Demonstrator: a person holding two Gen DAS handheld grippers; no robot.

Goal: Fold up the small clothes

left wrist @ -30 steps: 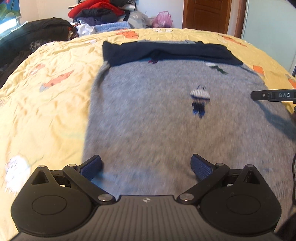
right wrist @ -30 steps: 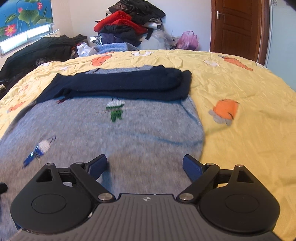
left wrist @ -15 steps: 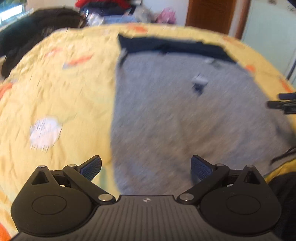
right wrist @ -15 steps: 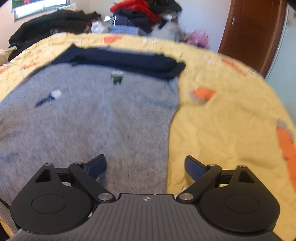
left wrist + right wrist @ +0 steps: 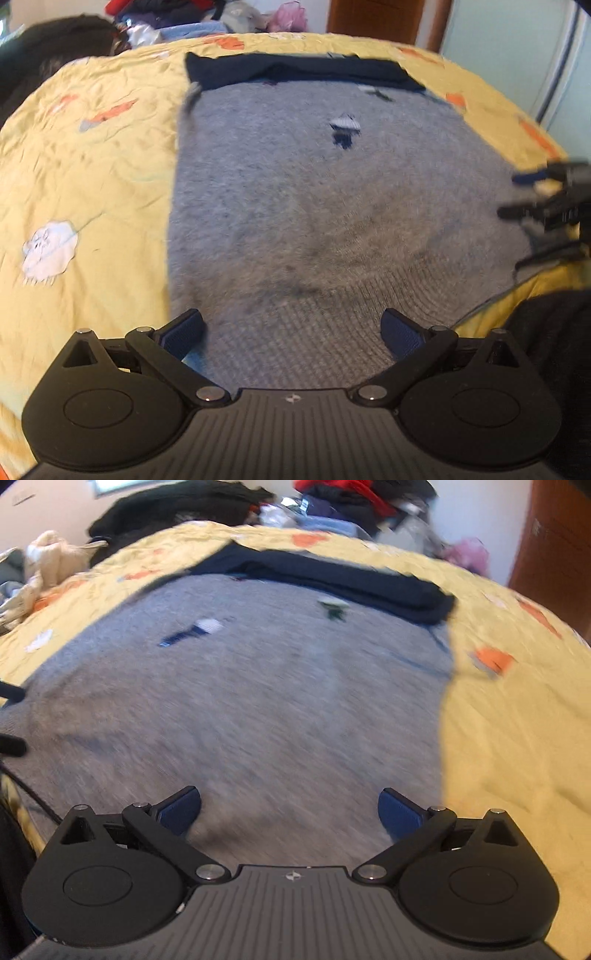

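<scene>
A grey knitted sweater (image 5: 332, 203) lies flat on the yellow bedspread (image 5: 92, 184), with a navy folded part (image 5: 295, 72) across its far end. My left gripper (image 5: 291, 325) hangs open over the near left corner of the ribbed hem, nothing between its pads. In the right wrist view the sweater (image 5: 258, 701) fills the middle and the navy part (image 5: 332, 579) lies beyond it. My right gripper (image 5: 290, 805) is over the near right side, its jaws opening and empty. Each gripper shows at the other view's edge: the right gripper (image 5: 546, 199) and the left gripper (image 5: 11, 718).
Heaped clothes (image 5: 351, 498) sit past the bed's far end, beside a brown wooden door (image 5: 373, 16). A black garment (image 5: 48, 48) lies at the far left. A person's dark clothing (image 5: 554, 350) is by the near right edge. Yellow bedspread (image 5: 517, 720) stretches to the sweater's right.
Both grippers have drawn back toward the sweater's near hem and apart, left one to the left side, right one to the right. The right gripper has rolled and its jaws stand a little wider.
</scene>
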